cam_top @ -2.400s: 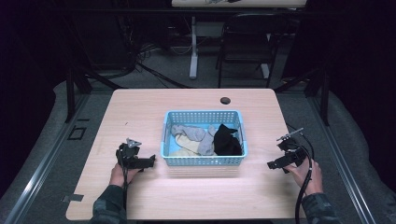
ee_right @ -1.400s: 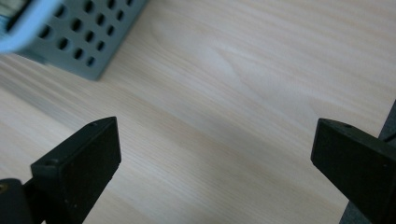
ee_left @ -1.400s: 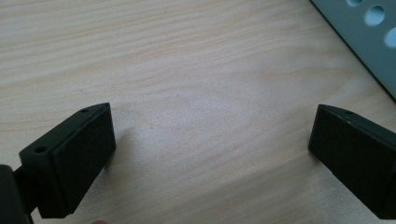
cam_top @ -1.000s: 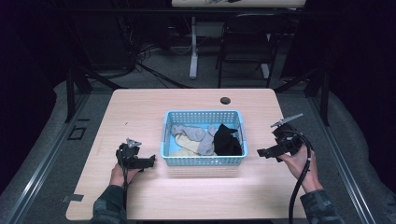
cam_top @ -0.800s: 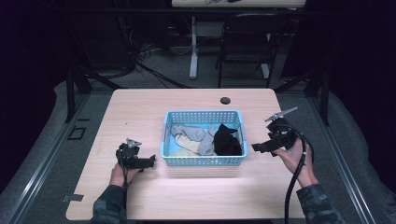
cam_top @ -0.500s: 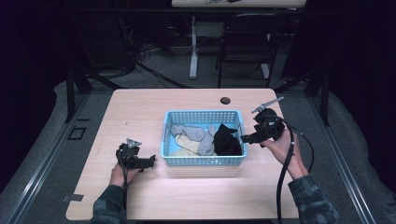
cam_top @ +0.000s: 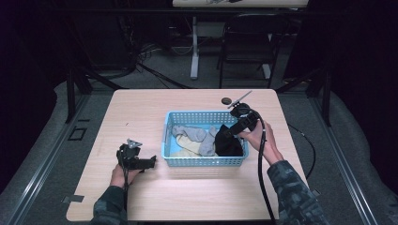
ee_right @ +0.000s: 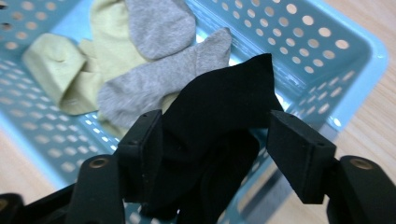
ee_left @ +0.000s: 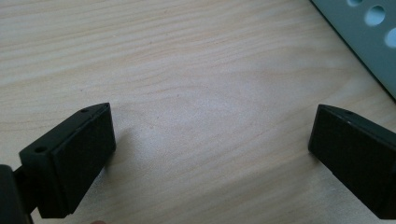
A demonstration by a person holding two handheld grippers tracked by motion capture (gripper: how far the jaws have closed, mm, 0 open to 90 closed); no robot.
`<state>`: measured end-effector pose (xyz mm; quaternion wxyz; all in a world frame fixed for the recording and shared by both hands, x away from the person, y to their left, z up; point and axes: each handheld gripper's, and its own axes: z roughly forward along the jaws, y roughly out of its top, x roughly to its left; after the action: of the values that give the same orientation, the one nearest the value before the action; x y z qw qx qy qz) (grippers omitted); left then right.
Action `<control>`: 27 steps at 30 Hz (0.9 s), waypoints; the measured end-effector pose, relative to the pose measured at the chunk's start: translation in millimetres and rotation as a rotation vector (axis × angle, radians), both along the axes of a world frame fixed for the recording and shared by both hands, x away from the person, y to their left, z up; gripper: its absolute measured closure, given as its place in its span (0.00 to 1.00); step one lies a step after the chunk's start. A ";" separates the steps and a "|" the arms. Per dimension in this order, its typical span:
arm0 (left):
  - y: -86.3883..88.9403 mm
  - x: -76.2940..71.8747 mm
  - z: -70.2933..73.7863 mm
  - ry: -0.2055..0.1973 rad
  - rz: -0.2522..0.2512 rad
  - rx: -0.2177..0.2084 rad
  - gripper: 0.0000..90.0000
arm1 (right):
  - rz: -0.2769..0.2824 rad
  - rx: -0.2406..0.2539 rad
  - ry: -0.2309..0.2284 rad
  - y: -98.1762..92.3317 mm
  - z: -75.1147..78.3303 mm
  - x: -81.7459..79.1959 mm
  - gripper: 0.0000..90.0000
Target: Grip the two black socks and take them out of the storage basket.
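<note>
The right gripper (ee_right: 212,140) is reaching into the light blue perforated plastic basket (cam_top: 176,159) at table centre, its jaws standing apart around a crumpled black sock (ee_right: 219,112) whose pointed end is aiming toward the basket's far wall. The left gripper (ee_left: 210,154) is resting wide open on the pale wooden table (ee_left: 196,60).

Right gripper (cam_top: 228,131): moved from the tabletop (cam_top: 141,112) right of the blue basket (cam_top: 205,161), up and leftward over the basket's right end. Jaws now parted either side of the black sock (ee_right: 215,121). Right forearm (cam_top: 291,187) extended further forward.
</note>
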<state>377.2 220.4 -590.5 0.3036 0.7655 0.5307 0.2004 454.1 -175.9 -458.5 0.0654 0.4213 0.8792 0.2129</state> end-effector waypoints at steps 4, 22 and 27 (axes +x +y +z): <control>0.0 0.0 0.0 0.000 0.000 0.000 0.01 | -0.012 -0.013 0.014 7.4 -13.3 13.1 0.43; 0.1 0.1 0.0 0.000 -0.001 0.000 0.01 | 0.002 -0.088 0.077 27.8 -40.7 30.1 0.69; 0.1 0.1 0.0 0.000 -0.001 0.000 0.01 | 0.009 -0.102 0.083 28.2 -40.9 29.2 0.85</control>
<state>377.3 220.4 -590.5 0.3036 0.7658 0.5304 0.2003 483.3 -147.8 -499.3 0.0494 0.4217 0.8928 0.1506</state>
